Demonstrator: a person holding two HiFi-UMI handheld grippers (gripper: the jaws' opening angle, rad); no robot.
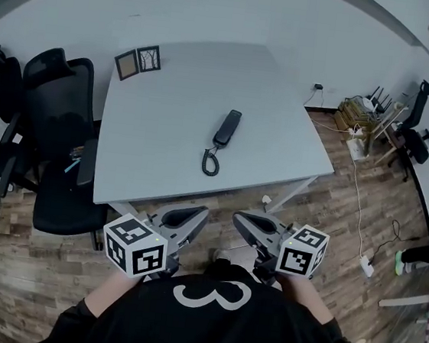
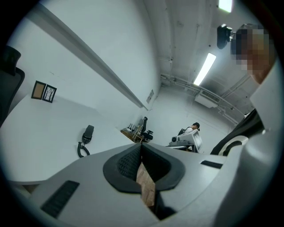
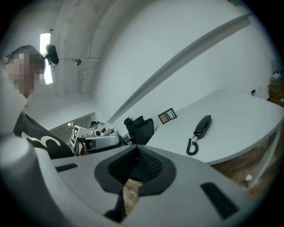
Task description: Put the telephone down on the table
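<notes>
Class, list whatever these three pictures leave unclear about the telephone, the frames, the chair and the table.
Telephone: any buttons, too small in every view.
Two frames: their contents, too small and blurred, head view.
Small items on the chair: too tiny to name, head view.
Table: most legs hidden under its top, head view.

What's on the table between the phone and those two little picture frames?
Nothing: in the head view, only bare table lies between telephone and picture frames.

Office mtg rm: big grey table (image 1: 174,124), black swivel chairs (image 1: 60,103), desk phone (image 1: 226,128), ceiling strip light (image 2: 204,68).
</notes>
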